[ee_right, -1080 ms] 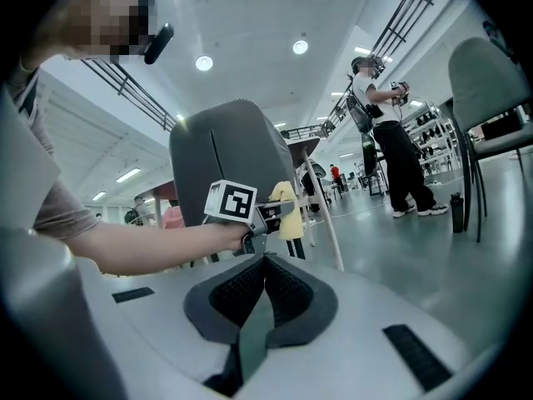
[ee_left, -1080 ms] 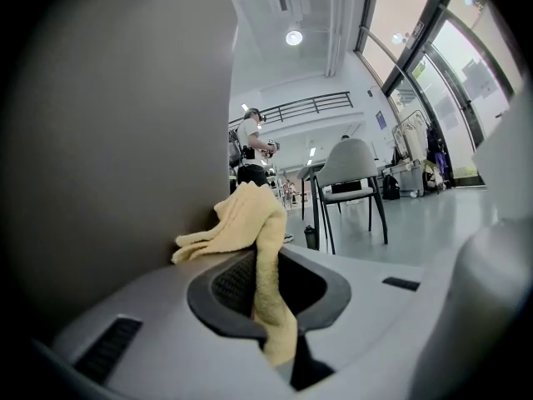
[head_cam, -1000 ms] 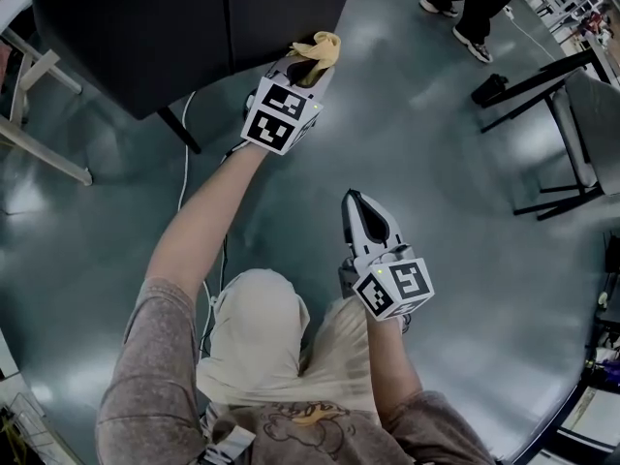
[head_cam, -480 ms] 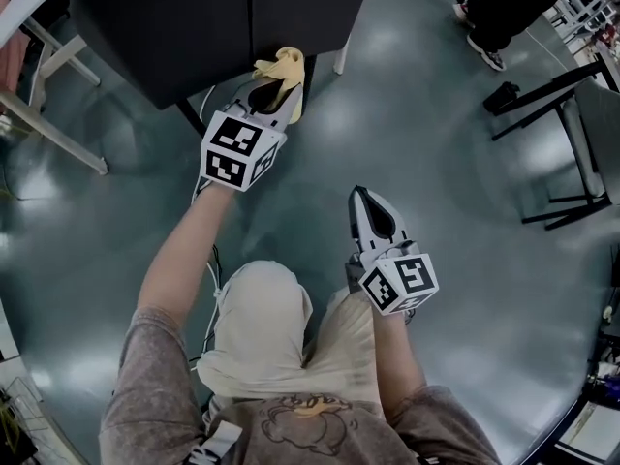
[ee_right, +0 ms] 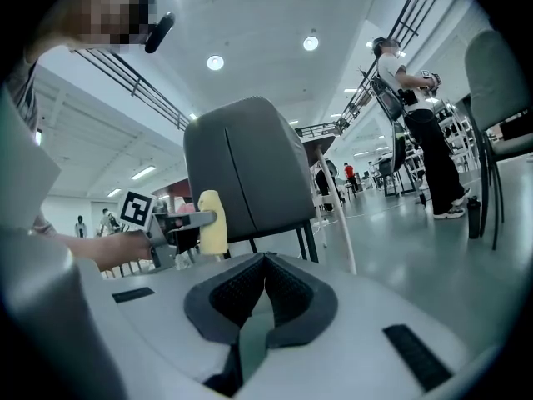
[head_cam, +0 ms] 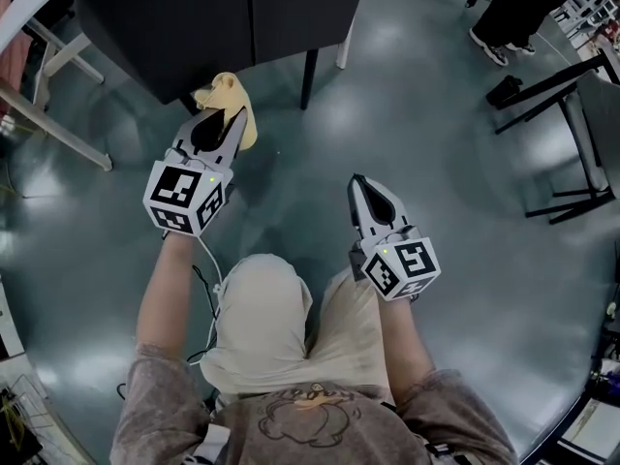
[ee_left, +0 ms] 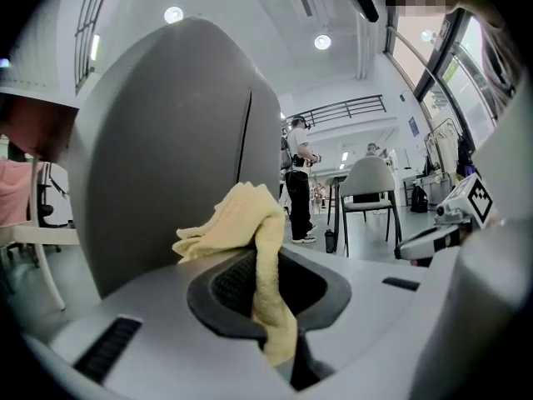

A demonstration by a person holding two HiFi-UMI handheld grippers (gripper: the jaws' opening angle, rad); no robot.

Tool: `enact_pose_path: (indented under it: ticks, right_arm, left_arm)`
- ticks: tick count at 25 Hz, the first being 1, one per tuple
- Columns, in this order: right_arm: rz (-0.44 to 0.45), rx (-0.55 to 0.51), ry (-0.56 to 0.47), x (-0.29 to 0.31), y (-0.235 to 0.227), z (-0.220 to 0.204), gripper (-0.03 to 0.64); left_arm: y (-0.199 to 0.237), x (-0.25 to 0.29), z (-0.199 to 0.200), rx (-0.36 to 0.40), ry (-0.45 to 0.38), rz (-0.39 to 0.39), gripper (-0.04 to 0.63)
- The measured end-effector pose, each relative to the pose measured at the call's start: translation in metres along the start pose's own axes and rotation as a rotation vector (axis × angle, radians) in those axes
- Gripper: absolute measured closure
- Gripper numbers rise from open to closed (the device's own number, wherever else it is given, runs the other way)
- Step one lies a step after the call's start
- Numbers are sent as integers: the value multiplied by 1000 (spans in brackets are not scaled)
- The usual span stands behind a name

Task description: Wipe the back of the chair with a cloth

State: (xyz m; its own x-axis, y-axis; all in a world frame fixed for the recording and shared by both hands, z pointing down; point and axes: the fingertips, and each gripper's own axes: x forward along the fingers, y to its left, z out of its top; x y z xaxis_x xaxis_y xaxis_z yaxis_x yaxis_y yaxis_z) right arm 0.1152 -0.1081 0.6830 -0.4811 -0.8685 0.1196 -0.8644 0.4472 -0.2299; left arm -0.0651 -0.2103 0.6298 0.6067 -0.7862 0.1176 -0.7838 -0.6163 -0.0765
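Observation:
The dark grey chair back (head_cam: 223,17) fills the top of the head view, and it rises broad and close in the left gripper view (ee_left: 166,140). My left gripper (head_cam: 218,114) is shut on a crumpled yellow cloth (head_cam: 225,95). It holds the cloth just below the chair back's lower left corner. The cloth (ee_left: 241,223) hangs out between the jaws. From the right gripper view, the cloth (ee_right: 211,222) sits just left of the chair back (ee_right: 250,165). My right gripper (head_cam: 363,187) hovers over the floor above my right knee, shut and holding nothing.
A black chair leg (head_cam: 308,77) stands right of the cloth. White table legs (head_cam: 58,124) stand at the left and a black metal frame (head_cam: 572,114) at the right. A person (head_cam: 523,8) stands at the upper right. A cable (head_cam: 208,279) lies on the floor.
My left gripper, with the cloth, has moved left and back toward my body along the lower edge of the chair back. The right gripper has barely moved.

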Motion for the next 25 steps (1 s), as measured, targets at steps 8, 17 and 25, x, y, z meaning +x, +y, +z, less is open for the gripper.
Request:
enact_pose_path:
  ticks: [8,17,25]
  right_arm:
    - [16,-11,15,11,0,0,592]
    - [35,-10,-5,29,5,35,592]
    - [81,-19,18,44,55,174,592]
  left_arm:
    - [5,-41,0,-65,-30,30,545]
    - [3,-29,25,-55,-41,6,543]
    - [18,-40,153,-86,-22,-38,543]
